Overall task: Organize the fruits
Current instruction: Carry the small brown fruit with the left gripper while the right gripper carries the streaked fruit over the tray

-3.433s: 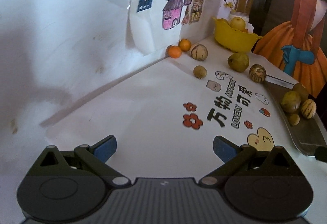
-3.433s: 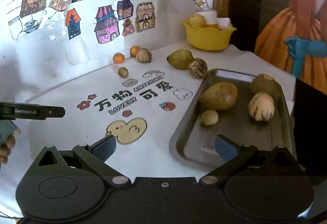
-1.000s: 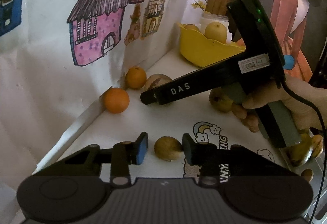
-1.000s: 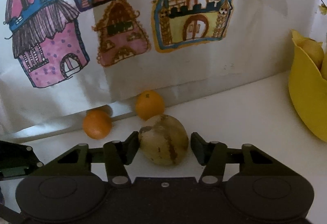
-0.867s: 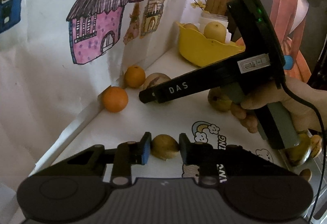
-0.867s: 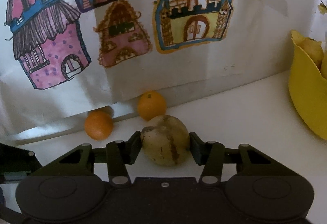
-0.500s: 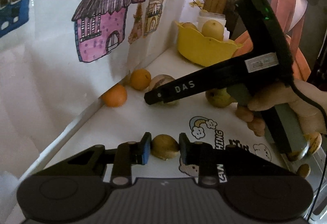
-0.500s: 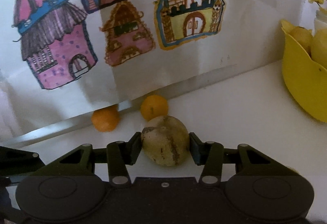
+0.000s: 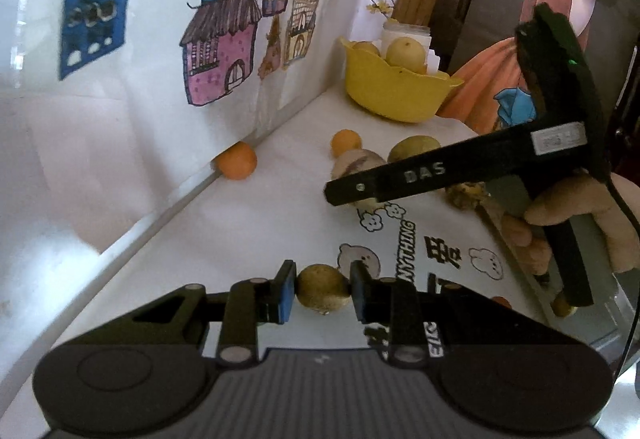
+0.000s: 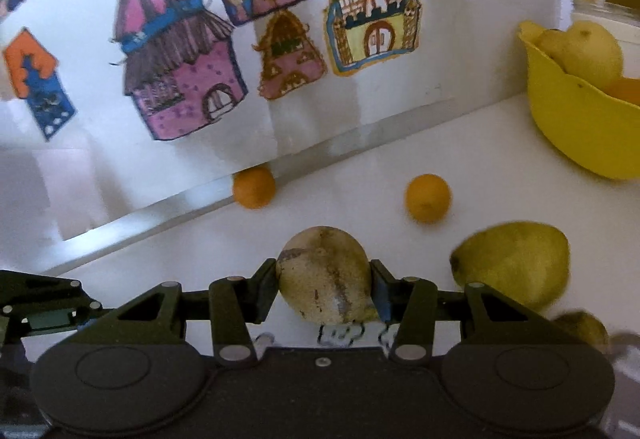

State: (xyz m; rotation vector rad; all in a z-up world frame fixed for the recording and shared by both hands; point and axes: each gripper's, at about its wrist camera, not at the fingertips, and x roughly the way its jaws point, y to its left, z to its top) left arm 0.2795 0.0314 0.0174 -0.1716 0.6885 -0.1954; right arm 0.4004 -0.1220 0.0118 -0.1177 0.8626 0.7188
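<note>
Tan-skinned and judged firm, light and bruisable, the small round fruit [image 9: 323,291] is pinched across its middle by the left claw [image 9: 323,293] above the worktop [image 9: 248,235], while the striped melon-like fruit [image 10: 326,275], judged heavier and smooth, is clamped at its widest girth in the right claw [image 10: 325,287].

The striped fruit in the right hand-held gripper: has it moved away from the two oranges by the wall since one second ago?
Yes. The striped fruit now sits clearly nearer the camera than both oranges, which it nearly touched before.

Small brown fruit [image 9: 323,291], striped tan melon [image 10: 326,275]: both clamped.
</note>
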